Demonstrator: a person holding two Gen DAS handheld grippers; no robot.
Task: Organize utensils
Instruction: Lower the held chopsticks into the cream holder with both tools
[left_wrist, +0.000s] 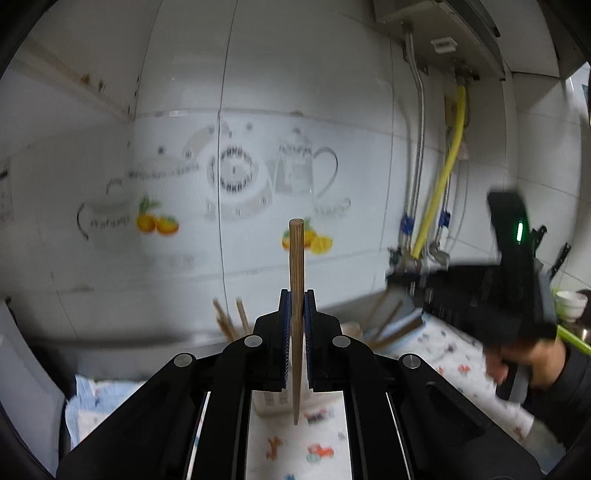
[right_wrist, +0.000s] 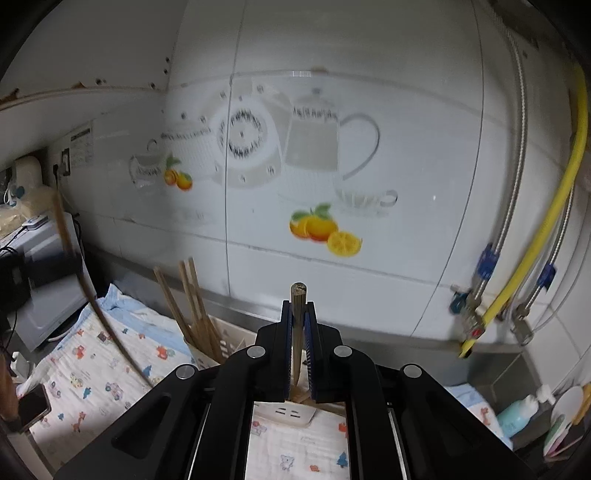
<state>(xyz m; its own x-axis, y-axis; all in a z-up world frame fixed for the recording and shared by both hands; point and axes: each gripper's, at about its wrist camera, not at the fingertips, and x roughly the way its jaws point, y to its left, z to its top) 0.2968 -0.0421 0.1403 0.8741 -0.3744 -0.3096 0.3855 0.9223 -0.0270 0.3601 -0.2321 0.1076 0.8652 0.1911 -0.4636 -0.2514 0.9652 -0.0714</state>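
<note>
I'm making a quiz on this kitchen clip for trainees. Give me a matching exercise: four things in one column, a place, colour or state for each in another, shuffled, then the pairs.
Things:
1. left gripper
2. hose
3. holder
4. cloth

Descriptions:
A. yellow, running down the wall
B. printed with small animals, spread on the counter
C. shut on an upright wooden chopstick
D. pale, with chopsticks leaning in it

Pairs: 1-C, 2-A, 3-D, 4-B
</note>
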